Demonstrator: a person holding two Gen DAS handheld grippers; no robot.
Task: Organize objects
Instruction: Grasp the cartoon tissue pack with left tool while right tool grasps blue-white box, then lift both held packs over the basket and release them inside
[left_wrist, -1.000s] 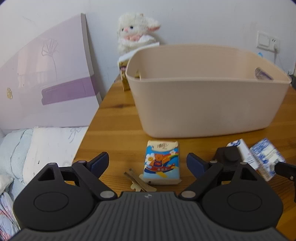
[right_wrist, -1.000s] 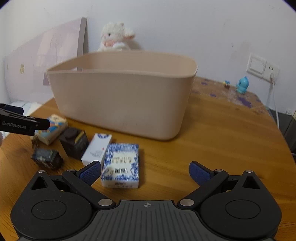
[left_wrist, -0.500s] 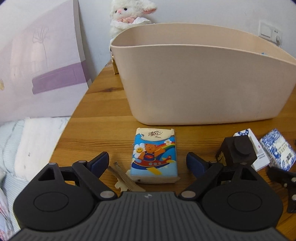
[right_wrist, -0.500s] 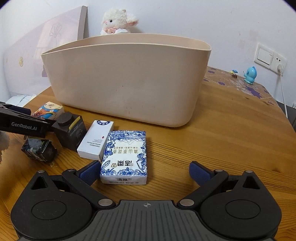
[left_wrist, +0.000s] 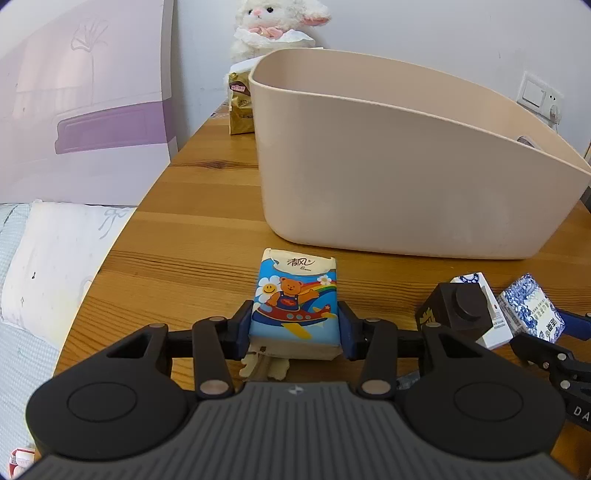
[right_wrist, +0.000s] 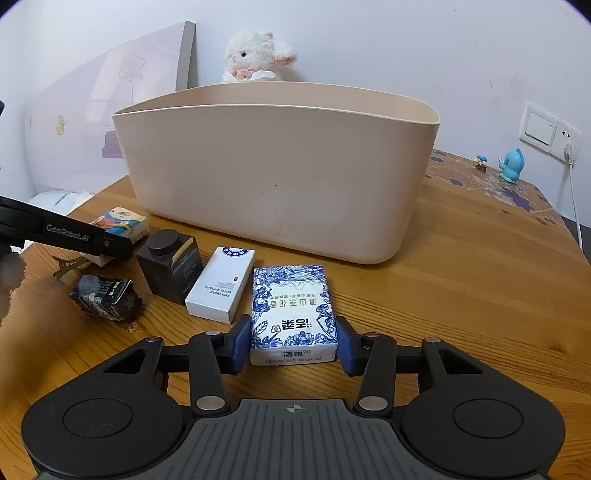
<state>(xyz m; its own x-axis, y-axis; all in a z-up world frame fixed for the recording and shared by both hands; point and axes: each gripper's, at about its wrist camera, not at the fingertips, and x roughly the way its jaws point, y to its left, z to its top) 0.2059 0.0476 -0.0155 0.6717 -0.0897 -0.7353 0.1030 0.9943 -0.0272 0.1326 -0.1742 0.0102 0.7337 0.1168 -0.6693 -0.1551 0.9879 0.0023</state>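
My left gripper (left_wrist: 294, 328) is shut on a cartoon-bear tissue pack (left_wrist: 295, 295) that rests on the wooden table, in front of the beige bin (left_wrist: 388, 166). My right gripper (right_wrist: 291, 341) is shut on a blue-and-white floral tissue pack (right_wrist: 291, 310), also on the table before the bin (right_wrist: 280, 177). Between the two packs lie a white box (right_wrist: 221, 284), a dark square bottle (right_wrist: 170, 266) and a small dark packet (right_wrist: 105, 297). The left gripper's arm (right_wrist: 66, 232) shows at the left of the right wrist view.
A plush lamb (left_wrist: 275, 26) and a gold packet (left_wrist: 241, 107) stand behind the bin. A pink-purple board (left_wrist: 85, 103) leans on the wall at left, with bedding (left_wrist: 44, 266) below the table edge. A blue figurine (right_wrist: 511, 166) and wall socket (right_wrist: 546, 133) are at right.
Both grippers moved forward and closed: the left onto the cartoon-bear tissue pack, the right onto the blue floral tissue pack. Both were open a second ago.
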